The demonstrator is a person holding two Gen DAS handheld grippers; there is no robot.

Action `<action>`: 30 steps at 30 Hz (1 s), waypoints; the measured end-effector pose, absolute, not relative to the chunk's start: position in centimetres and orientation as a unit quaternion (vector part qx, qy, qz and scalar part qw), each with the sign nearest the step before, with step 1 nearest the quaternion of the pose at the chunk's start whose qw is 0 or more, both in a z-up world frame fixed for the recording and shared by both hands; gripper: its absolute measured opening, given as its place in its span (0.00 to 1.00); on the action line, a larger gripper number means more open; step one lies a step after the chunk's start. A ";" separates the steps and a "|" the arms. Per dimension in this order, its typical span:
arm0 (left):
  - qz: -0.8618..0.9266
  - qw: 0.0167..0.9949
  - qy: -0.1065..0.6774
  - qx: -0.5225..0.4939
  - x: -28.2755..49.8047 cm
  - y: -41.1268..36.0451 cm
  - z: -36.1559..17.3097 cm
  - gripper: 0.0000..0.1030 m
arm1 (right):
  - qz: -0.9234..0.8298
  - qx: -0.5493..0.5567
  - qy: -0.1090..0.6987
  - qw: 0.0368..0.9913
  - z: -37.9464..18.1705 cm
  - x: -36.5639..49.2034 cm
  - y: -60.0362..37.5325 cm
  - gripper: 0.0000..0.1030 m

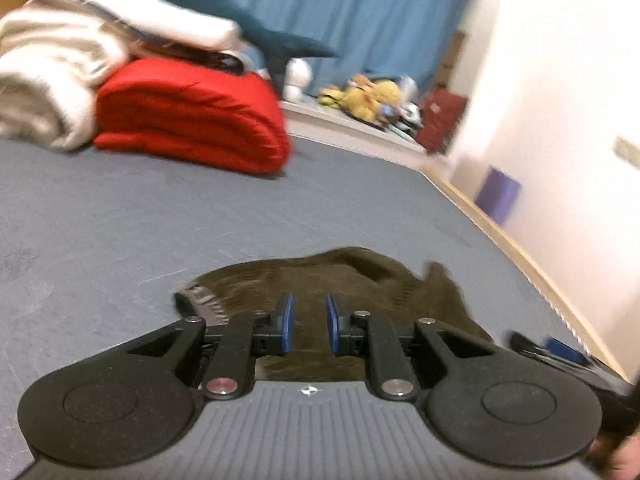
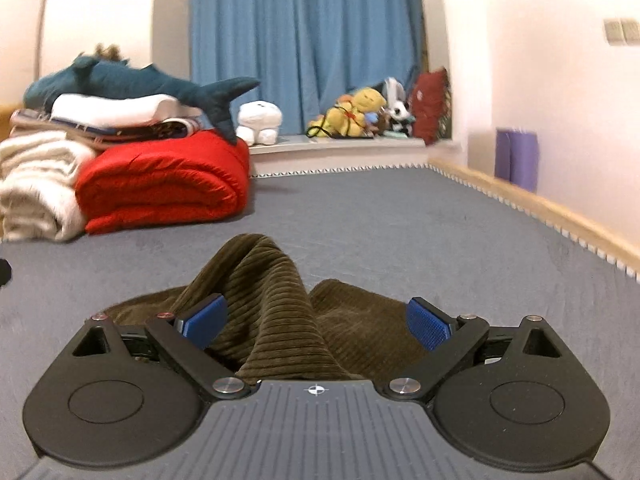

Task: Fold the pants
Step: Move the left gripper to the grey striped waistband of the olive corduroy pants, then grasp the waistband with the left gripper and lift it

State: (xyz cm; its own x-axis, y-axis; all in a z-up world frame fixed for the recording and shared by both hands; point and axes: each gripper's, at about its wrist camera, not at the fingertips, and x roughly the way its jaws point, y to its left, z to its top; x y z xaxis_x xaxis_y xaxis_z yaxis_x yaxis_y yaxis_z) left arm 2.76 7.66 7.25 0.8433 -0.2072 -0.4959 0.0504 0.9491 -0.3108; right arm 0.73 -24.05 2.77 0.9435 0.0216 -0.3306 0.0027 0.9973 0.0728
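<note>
Brown corduroy pants [image 1: 340,276] lie bunched on the grey bed sheet [image 1: 120,220]. My left gripper [image 1: 310,320] has its blue pads [image 1: 287,320] drawn close together, and brown fabric fills the narrow gap between them, so it looks shut on the cloth. In the right wrist view a ridge of the pants [image 2: 260,272] rises up between the jaws of my right gripper [image 2: 316,320]. Its blue pads [image 2: 430,322] stand wide apart and do not pinch the cloth. The right gripper [image 1: 560,352] also shows, blurred, at the lower right of the left wrist view.
A folded red quilt [image 2: 160,184], a cream blanket [image 2: 36,184] and a blue shark plush [image 2: 120,80] are stacked at the back left. The bed's wooden edge [image 2: 540,208] runs along the right, by a white wall. Plush toys [image 2: 360,116] sit on the ledge under a blue curtain [image 2: 304,40].
</note>
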 end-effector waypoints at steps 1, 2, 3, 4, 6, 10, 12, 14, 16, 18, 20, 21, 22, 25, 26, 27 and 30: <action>-0.055 0.938 0.300 -0.165 3.5 8.8 6.0 0.18 | 0.002 0.036 0.167 0.985 2.8 0.7 -24.3 0.94; -0.034 0.921 0.339 -0.189 4.4 9.7 4.5 0.19 | 0.000 0.034 0.167 0.985 2.8 0.7 -24.4 0.94; -0.024 0.902 0.369 -0.221 5.2 10.4 3.1 0.19 | 0.000 0.030 0.167 0.985 2.7 0.7 -24.5 0.94; -0.028 0.886 0.392 -0.247 6.0 10.7 1.9 0.20 | 0.000 0.024 0.166 0.986 2.7 0.7 -24.6 0.94; -0.024 0.864 0.435 -0.252 7.7 10.6 0.0 0.31 | 0.004 0.015 0.175 0.984 2.4 0.8 -24.8 0.94; -0.008 0.866 0.460 -0.196 10.1 8.8 -2.0 0.66 | 0.016 0.047 0.209 0.977 2.2 1.7 -24.9 0.94; -0.003 0.873 0.458 -0.166 11.2 7.8 -2.5 0.71 | 0.028 0.057 0.222 0.973 2.1 1.8 -24.7 0.94; 0.007 0.880 0.453 -0.142 11.6 7.6 -3.4 0.75 | 0.040 0.055 0.227 0.972 2.2 1.5 -24.1 0.95; 0.006 0.880 0.457 -0.133 12.1 7.0 -4.1 0.75 | 0.055 0.047 0.229 0.971 2.1 1.3 -23.5 0.95; 0.008 0.876 0.465 -0.124 12.5 6.6 -4.9 0.75 | 0.066 0.042 0.233 0.969 1.8 1.2 -23.2 0.95; 0.018 0.875 0.470 -0.113 13.0 6.1 -5.8 0.75 | 0.073 0.039 0.239 0.968 1.5 1.3 -22.9 0.96; 0.018 0.874 0.472 -0.112 13.1 6.1 -6.2 0.75 | 0.075 0.038 0.242 0.967 1.3 1.3 -22.8 0.96; 0.021 0.873 0.474 -0.109 13.3 5.9 -6.5 0.76 | 0.074 0.038 0.246 0.966 1.1 1.5 -22.7 0.96; 0.032 0.876 0.470 -0.104 13.9 5.9 -7.3 0.83 | 0.070 0.040 0.249 0.965 0.8 1.7 -22.9 0.96; 0.032 0.873 0.474 -0.106 14.2 5.9 -7.6 0.84 | 0.068 0.039 0.248 0.965 0.7 1.7 -22.9 0.96; 0.031 0.872 0.476 -0.106 14.4 5.8 -7.9 0.87 | 0.068 0.038 0.248 0.966 0.7 1.7 -22.9 0.96; 0.033 0.874 0.476 -0.094 14.5 5.6 -8.4 0.90 | 0.066 0.028 0.245 0.967 0.5 1.7 -22.9 0.96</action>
